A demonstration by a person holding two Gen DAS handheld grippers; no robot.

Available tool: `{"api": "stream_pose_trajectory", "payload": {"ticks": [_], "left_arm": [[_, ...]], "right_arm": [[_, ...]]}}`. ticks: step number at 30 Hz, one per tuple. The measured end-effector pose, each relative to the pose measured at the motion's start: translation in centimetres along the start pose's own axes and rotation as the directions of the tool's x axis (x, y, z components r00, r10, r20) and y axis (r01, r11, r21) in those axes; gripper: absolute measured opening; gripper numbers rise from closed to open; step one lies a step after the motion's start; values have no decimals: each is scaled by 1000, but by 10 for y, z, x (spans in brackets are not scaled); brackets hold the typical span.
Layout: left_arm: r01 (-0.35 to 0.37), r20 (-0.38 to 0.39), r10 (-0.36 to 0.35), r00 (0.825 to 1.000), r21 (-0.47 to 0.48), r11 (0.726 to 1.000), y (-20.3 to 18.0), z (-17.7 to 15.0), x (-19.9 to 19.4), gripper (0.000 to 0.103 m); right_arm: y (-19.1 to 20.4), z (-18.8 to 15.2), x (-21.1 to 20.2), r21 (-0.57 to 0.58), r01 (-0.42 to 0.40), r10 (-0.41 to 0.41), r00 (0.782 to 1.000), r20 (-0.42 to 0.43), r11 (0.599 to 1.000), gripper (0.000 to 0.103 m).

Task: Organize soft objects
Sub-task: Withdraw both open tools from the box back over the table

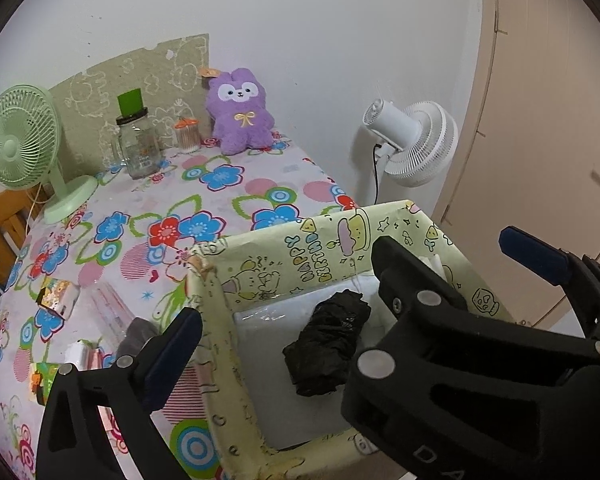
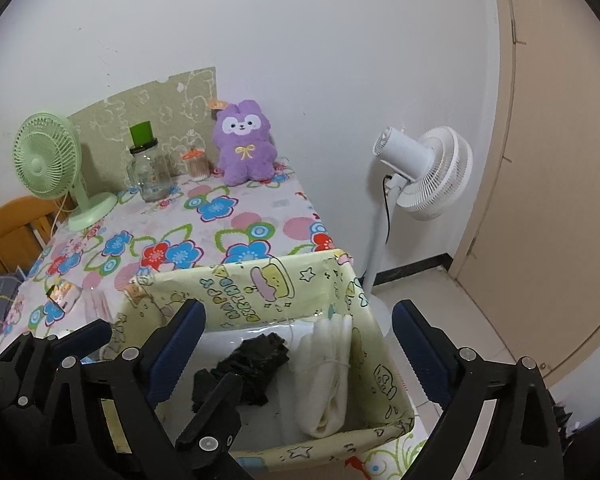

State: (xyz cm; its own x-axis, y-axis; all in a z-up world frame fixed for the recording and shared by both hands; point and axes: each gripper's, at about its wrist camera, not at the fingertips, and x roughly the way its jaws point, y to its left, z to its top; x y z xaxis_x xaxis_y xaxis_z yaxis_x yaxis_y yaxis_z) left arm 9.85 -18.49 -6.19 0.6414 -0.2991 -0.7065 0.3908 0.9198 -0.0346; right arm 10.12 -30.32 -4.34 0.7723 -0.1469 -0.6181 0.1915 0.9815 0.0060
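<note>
A box wrapped in yellow birthday paper (image 1: 260,264) (image 2: 236,288) stands at the near right corner of the flowered table (image 1: 236,184). Inside it lie a crumpled black bundle (image 1: 328,344) (image 2: 252,364) and a folded white cloth (image 2: 328,364). My left gripper (image 1: 296,332) hangs open over the box, and its pads touch nothing. My right gripper (image 2: 298,312) is also open above the box, with the bundle lying free below it. The two grippers' fingers interleave. One finger of the right gripper (image 1: 416,312) hides part of the box in the left wrist view. A purple plush (image 1: 240,112) (image 2: 246,142) sits at the table's far edge.
A green desk fan (image 1: 20,136), a glass jar (image 1: 138,144) and a small swab jar (image 1: 187,136) stand along the back of the table. Small packets (image 1: 56,298) lie at its left. A white standing fan (image 1: 416,140) and a door (image 1: 540,120) are on the right.
</note>
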Motion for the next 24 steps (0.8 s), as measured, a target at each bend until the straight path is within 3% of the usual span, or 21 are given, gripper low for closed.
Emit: {"api": "stream_pose_trajectory", "payload": {"ticks": [11,24], "left_arm": [[13,53,-12,999,-19,1000,15,-6,-26,103],[-37,131,36,991,6,999,30,-15,-57,103]], "right_arm": [[20,0,-27,-30,-9,11,998,66,999,103],[45,-4,-51,-71,-16,22,996,90,997,103]]}}
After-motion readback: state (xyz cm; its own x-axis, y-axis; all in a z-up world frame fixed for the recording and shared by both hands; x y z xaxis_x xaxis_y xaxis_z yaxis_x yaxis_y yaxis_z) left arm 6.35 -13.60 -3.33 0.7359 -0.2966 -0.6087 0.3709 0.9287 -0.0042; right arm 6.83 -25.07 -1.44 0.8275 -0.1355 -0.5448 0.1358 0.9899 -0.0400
